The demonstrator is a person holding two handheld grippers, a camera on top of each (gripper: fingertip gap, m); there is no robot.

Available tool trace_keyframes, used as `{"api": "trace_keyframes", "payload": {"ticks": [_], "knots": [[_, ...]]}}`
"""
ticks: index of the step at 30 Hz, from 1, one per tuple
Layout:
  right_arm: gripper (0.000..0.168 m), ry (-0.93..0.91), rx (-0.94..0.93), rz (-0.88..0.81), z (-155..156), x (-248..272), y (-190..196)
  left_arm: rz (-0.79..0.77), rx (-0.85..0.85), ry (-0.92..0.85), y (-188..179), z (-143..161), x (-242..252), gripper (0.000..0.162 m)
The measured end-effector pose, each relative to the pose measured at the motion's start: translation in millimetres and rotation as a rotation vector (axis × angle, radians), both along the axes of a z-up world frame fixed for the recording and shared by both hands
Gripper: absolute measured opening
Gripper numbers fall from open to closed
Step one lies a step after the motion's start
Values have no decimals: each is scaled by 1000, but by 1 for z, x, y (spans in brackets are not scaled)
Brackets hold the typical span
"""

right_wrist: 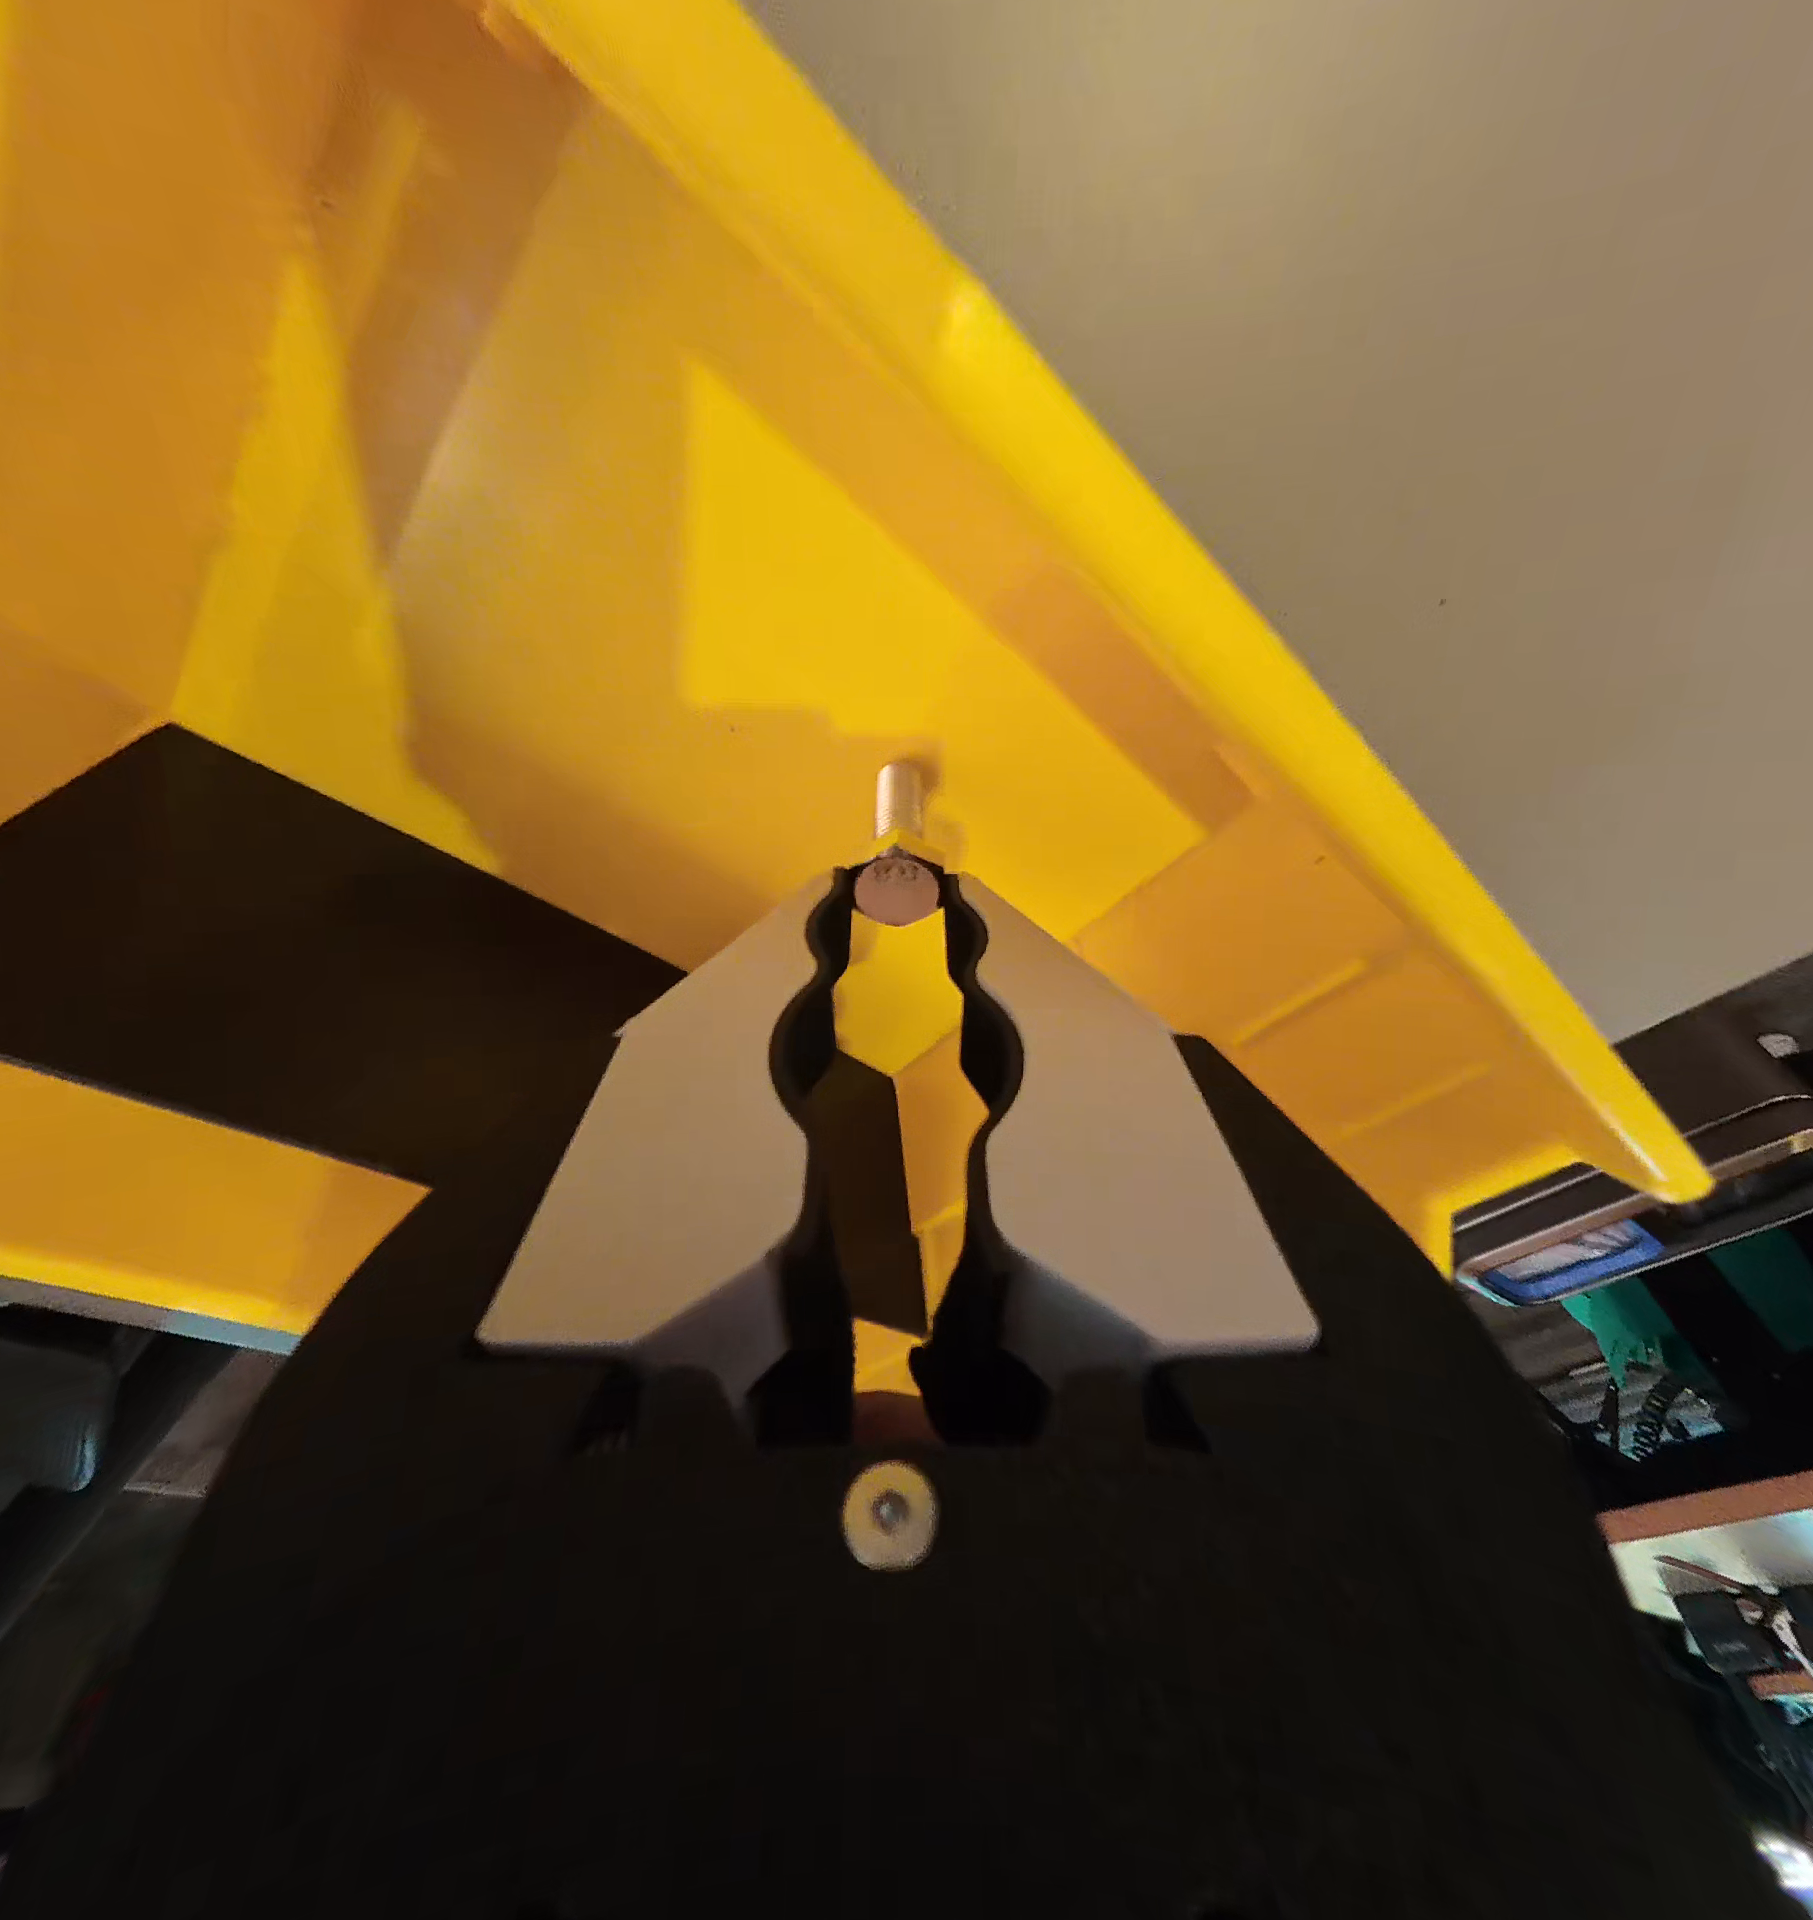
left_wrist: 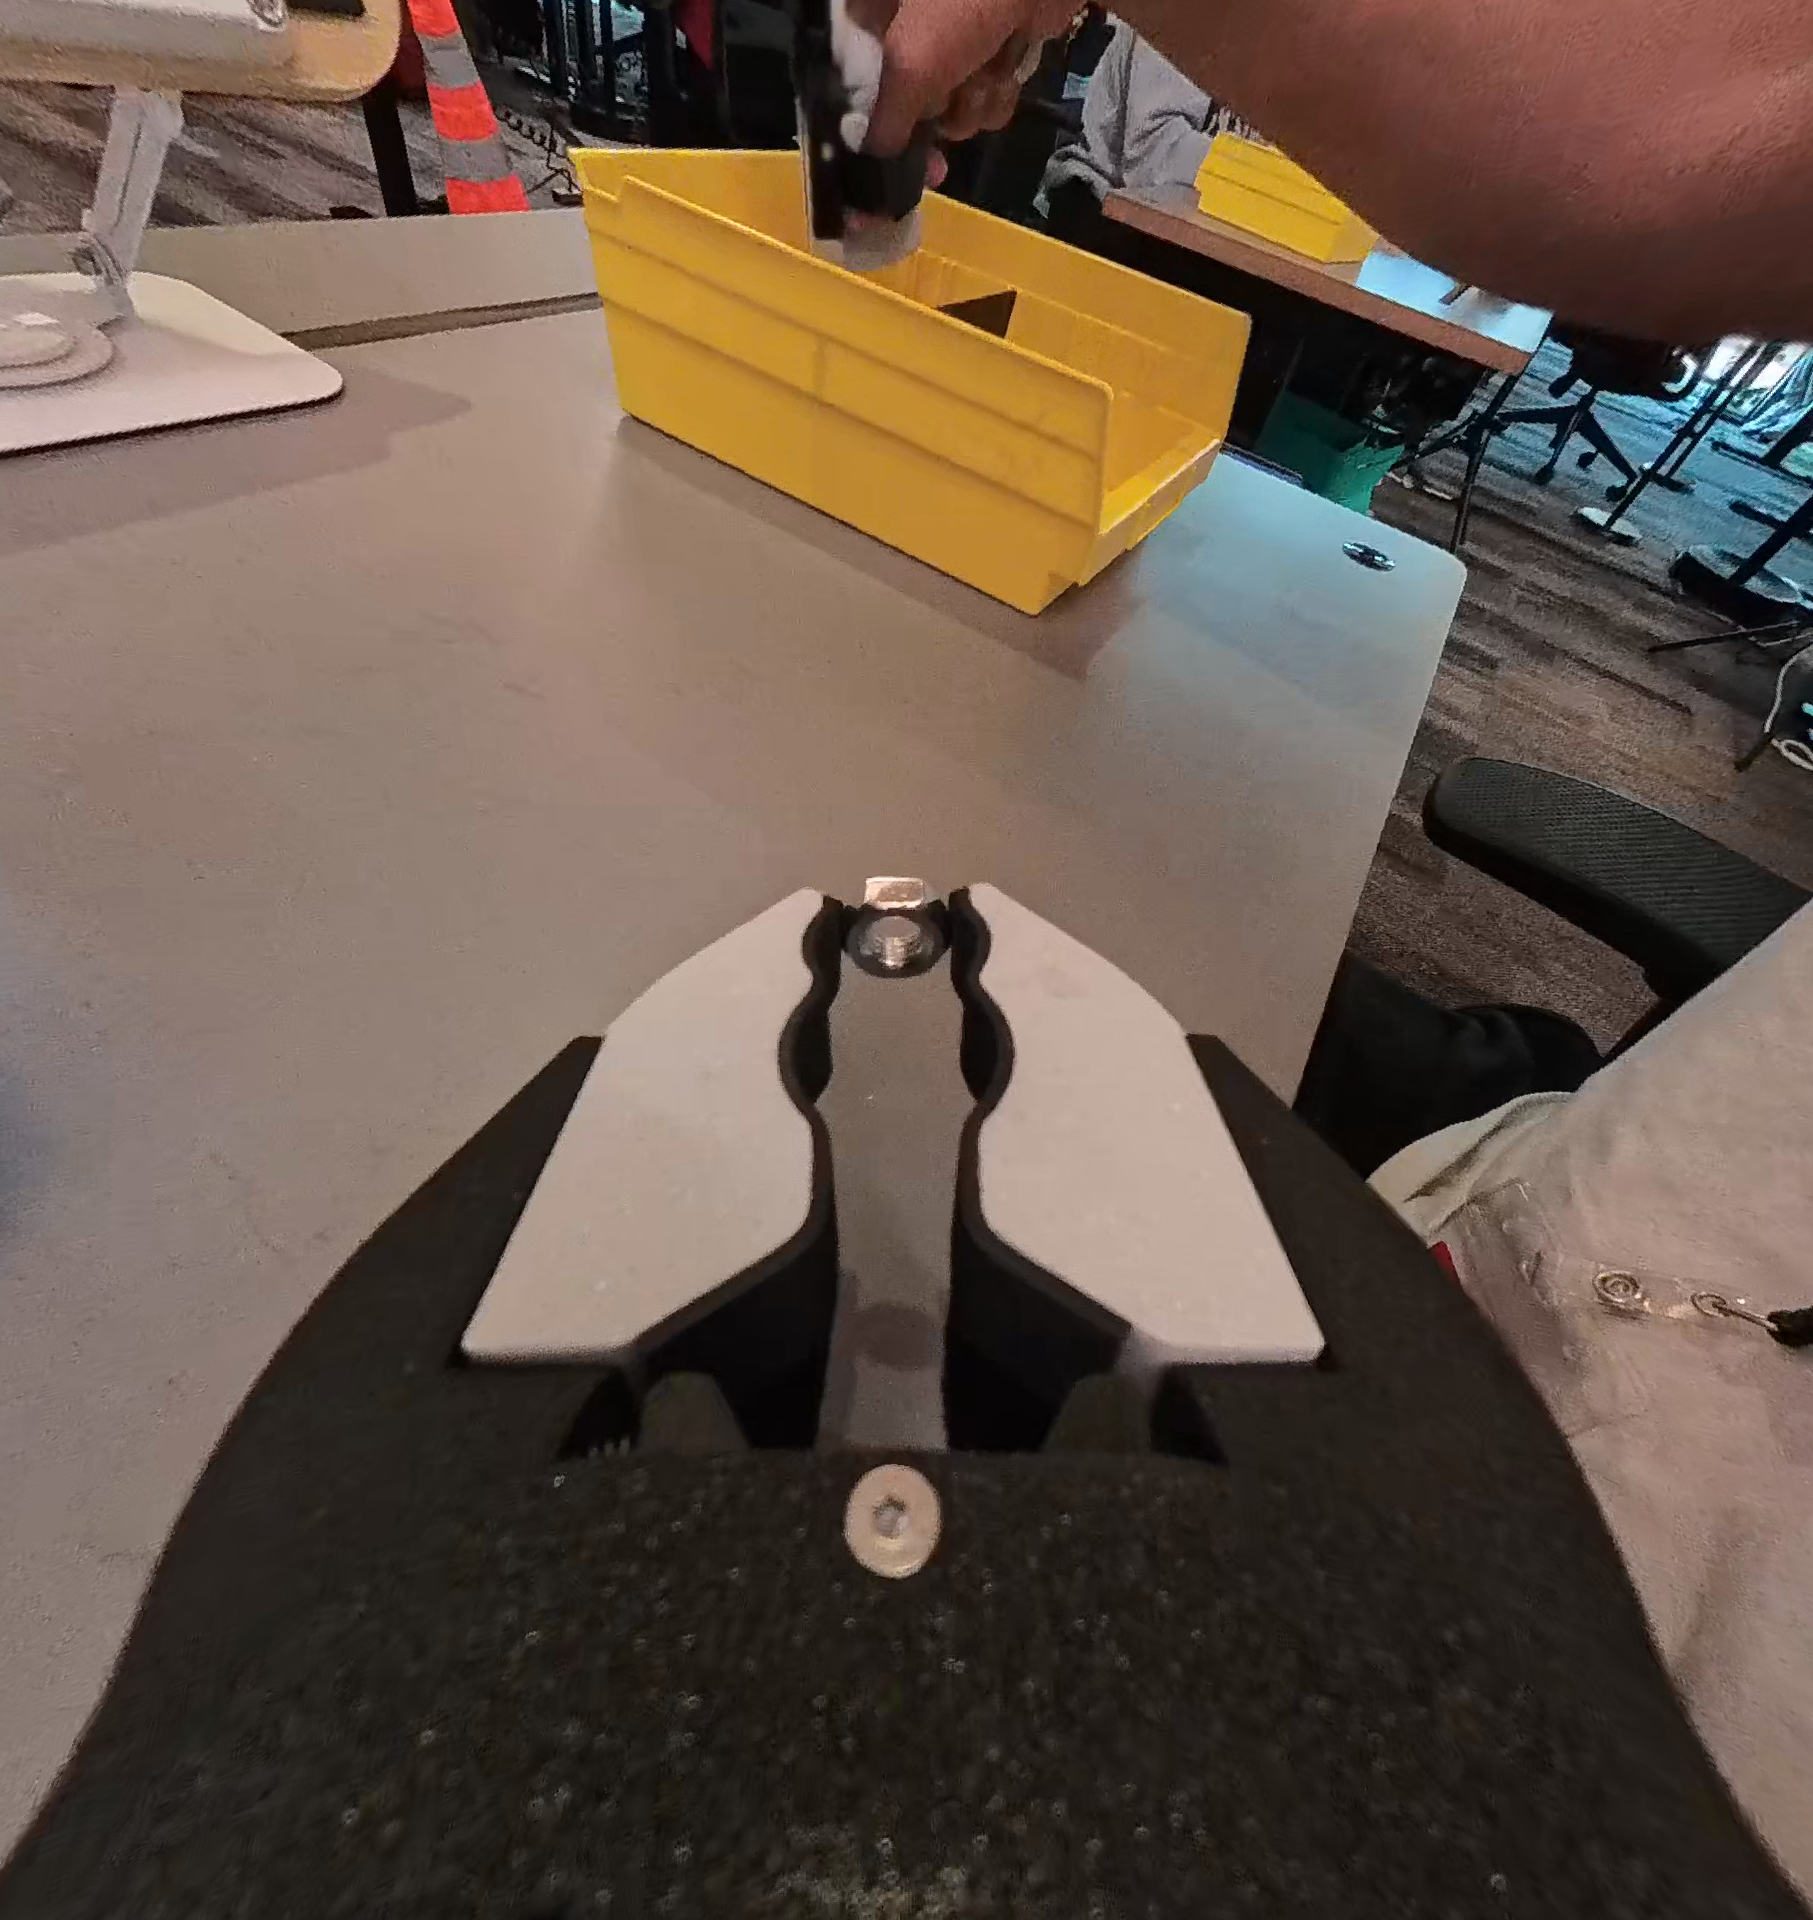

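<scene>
Above the tabletop [left_wrist: 466,779] middle, left tongs [left_wrist: 894,914] pinching 1 nut [left_wrist: 894,940], right tongs [right_wrist: 894,896] pinching 1 bolt [right_wrist: 897,831] inside yellow bin [left_wrist: 881,416] near far edge.

A grey matte table [left_wrist: 466,727] bears a white flat-based stand [left_wrist: 154,343] at its far left. Behind it stands an orange cone with grey reflective bands [left_wrist: 460,114]. A black mesh office chair [left_wrist: 1608,883] sits beside the table's right edge, with a green container [left_wrist: 1338,457] farther off.

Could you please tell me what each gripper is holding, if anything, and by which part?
Left gripper pinches a nut by its sides; right gripper grips a bolt by its head, inside the yellow bin.
</scene>
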State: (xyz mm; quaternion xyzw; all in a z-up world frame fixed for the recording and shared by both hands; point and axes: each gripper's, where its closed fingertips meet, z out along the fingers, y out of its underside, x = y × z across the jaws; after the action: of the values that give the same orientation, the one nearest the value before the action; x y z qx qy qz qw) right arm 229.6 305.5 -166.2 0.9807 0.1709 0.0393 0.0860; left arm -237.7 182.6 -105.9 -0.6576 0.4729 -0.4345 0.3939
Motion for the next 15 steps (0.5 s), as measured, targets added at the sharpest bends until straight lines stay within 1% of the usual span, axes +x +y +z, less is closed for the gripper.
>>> {"api": "trace_keyframes", "payload": {"ticks": [6,7,8,9,11,13,15], "knots": [[17,2,-13,12,1,-1,3,-3,-12,8,0,-2,0,20],[18,26,-16,14,2,-4,2,-1,-12,8,1,-2,0,20],[23,60,-25,3,7,-9,-2,0,-12,7,1,-2,0,20],[30,86,-8,-24,16,-13,-3,2,-12,6,1,-2,-1,20],[34,127,128,-53,46,-23,4,6,-10,7,2,-2,-2,20],[35,181,346,-29,87,-45,10,11,-1,12,4,-2,-4,20],[36,311,599,-1,134,-91,6,10,15,7,7,-1,-5,20]]}}
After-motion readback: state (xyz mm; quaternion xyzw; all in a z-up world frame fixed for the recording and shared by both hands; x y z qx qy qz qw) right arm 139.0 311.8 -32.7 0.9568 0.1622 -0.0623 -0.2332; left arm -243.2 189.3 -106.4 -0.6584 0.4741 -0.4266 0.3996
